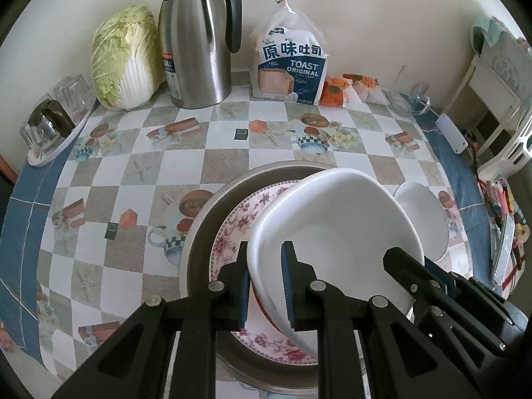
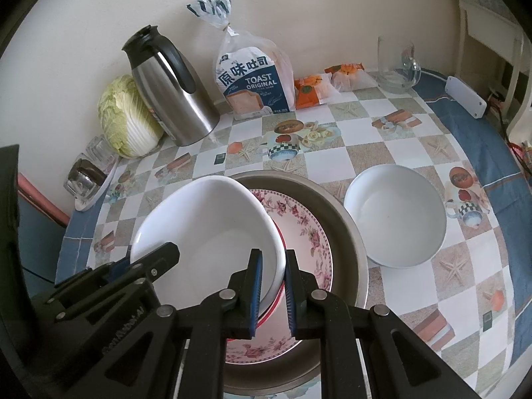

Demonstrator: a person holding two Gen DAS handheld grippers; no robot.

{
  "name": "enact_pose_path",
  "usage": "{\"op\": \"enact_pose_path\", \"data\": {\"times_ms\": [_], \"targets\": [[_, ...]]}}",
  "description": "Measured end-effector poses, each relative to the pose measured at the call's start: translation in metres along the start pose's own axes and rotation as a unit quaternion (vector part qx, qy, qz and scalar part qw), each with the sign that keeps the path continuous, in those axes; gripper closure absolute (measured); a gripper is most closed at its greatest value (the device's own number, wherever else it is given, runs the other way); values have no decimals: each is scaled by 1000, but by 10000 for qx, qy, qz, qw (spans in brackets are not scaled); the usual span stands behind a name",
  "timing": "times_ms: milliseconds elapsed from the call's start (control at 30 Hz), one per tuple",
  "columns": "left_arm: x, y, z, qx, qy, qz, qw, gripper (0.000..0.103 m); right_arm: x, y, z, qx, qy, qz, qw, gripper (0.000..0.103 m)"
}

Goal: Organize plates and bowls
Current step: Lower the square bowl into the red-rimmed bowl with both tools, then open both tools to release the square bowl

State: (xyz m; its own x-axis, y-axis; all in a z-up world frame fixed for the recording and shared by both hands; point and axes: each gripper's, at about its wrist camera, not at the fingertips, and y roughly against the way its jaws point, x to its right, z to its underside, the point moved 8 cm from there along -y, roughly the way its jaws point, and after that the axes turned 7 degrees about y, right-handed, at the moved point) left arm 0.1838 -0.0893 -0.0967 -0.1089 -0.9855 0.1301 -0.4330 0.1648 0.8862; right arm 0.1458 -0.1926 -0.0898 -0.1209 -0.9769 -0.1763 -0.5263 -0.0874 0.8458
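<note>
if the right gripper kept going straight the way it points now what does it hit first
The right gripper is already shut on the rim of the white bowl. Pushed on, it would probably meet the floral plate lying in the metal basin just below, though depth is unclear.

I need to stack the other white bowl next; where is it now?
The smaller white bowl sits upright on the tablecloth, just right of the metal basin, apart from both grippers; in the left wrist view it peeks out behind the held bowl.

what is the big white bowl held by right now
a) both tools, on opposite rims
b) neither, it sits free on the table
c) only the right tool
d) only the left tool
a: the left tool clamps one rim of the big white bowl and the right tool clamps the opposite rim, above the floral plate.
</note>
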Motion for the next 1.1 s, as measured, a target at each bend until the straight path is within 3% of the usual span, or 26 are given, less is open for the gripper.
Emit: {"op": "enact_pose_path", "data": {"times_ms": [600,1100], "targets": [[-3,-1,-1,39,17,-47,10000,86,-1,1,0,10,30,12,10000,89],[-4,24,-11,301,127,113,9994,84,-2,29,-11,358,32,-12,9994,89]]}}
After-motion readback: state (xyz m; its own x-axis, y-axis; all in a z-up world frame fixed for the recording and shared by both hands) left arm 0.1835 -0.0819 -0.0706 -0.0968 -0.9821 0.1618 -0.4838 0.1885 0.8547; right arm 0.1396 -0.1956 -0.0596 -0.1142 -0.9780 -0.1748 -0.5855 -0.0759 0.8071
